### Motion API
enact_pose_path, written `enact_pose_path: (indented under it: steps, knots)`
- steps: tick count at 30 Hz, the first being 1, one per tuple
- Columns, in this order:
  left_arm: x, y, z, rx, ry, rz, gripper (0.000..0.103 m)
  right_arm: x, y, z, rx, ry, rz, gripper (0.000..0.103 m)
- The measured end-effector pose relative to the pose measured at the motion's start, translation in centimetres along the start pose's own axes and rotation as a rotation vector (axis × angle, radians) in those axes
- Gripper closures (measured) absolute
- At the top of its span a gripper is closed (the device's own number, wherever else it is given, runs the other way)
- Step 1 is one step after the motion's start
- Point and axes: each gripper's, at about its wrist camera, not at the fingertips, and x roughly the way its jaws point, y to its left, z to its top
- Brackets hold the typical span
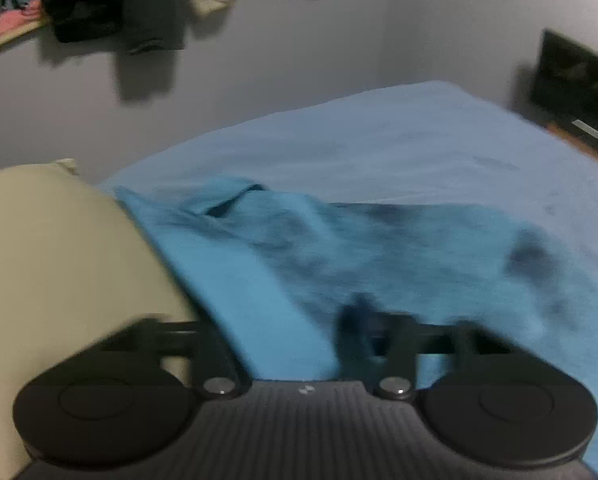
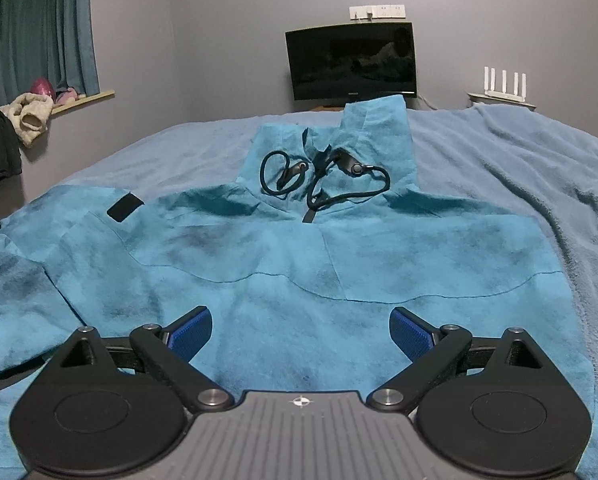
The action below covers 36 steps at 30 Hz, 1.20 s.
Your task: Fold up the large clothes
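Bedding of pale blue terry covers the bed [image 2: 519,168], and the turquoise fleece pullover [image 2: 283,248] lies spread on it, collar far, drawcords looped. Left tongs [image 1: 359,332] have closed narrow on its edge; right tongs [image 2: 301,332] hover wide above the hem. Lifting evenly should keep the soft pile from bunching.

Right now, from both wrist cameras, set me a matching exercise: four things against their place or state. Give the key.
Things:
1. left gripper
2. right gripper
3. black cord
4. television

Place or state:
a. lying on the collar
b. against the far wall
c. closed on the teal garment
d. jaws wide open, nothing between them

Pairs: 1-c, 2-d, 3-a, 4-b
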Motion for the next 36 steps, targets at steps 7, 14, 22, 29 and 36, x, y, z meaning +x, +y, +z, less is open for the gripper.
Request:
enact_pose_path:
  steps: [7,14,22,29,36]
  knots:
    - [-5.3,1.8,0.2,-0.088,-0.137,-0.105,0.099,0.1,-0.1,0.0,0.005,-0.009,-0.004,0.007]
    - [-16.1,-2.0,1.8,0.01,-0.353,-0.279,0.1,-1.1,-0.5,0.0,0.008,-0.07,-0.028,0.007]
    - [-28.9,-13.0,0.9,0.258,-0.571,-0.541,0.101,-2.1,-0.9,-0.5,-0.003,-0.117,-0.051,0.007]
    - [-33.7,-25.3,-4.4,0.462,-0.603,-0.735,0.101,-2.5,-1.4,-1.0,-0.004,-0.126,-0.07,0.007]
    - [-33.5,-36.6,-14.0,0.626,-0.446,-0.837,0.101,-2.4,-2.3,-1.5,0.023,-0.121,-0.079,0.007]
